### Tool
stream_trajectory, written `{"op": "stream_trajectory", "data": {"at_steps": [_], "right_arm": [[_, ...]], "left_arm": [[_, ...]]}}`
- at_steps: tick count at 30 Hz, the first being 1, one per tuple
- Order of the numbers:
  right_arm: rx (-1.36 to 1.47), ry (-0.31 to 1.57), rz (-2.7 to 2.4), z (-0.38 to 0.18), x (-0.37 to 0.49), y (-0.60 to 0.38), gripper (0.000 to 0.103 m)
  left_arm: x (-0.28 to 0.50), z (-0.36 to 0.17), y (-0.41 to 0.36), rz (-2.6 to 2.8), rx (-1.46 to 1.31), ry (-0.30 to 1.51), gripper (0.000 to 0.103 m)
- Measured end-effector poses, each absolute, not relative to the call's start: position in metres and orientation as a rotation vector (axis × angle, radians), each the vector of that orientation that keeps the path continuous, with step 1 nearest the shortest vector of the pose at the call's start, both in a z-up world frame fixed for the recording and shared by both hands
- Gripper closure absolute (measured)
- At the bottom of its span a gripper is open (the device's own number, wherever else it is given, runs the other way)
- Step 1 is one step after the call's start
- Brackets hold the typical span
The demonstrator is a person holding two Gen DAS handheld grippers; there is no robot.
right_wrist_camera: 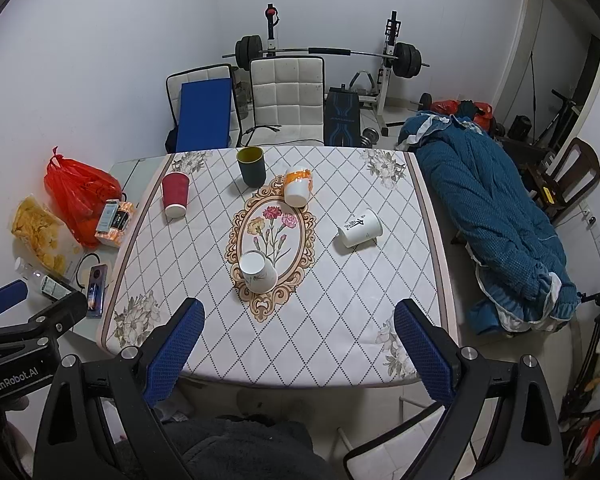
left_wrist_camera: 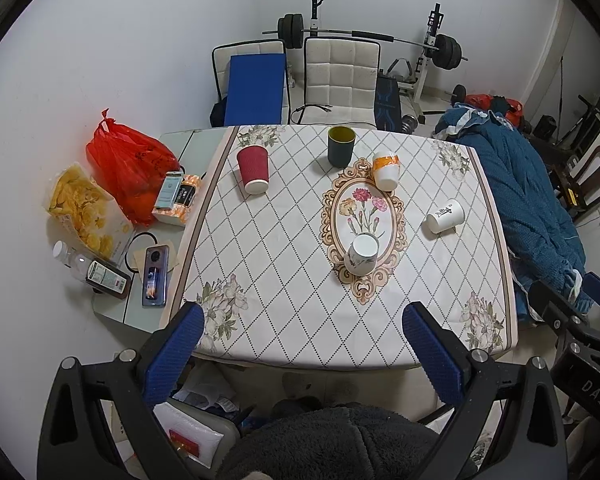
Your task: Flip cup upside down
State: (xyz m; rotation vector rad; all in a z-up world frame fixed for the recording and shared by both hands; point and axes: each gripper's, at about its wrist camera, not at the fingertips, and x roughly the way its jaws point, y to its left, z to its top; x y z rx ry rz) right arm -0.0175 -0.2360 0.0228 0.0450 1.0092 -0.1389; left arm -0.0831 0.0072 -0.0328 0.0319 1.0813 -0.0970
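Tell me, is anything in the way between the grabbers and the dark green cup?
Possibly. The dark green cup stands upright at the far edge, and a white cup stands nearer, between it and the open left gripper and right gripper.

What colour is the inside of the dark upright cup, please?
Yellow-olive inside the dark cup; clearest in the left wrist view.

Even, soft indoor light, faint shadows, sharp focus, strong fisheye edge warping.
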Motion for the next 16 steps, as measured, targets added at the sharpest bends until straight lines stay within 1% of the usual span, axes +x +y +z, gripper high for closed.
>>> {"op": "stream_trajectory", "data": {"at_steps": [16], "right_arm": [[0.036,1.021,-0.128,0.0171,-0.0211,-0.2399,0.005]], "left_arm": [[-0.0888,-0.0367,0.0034,-0.099,0.041,1.088,0.001]]}}
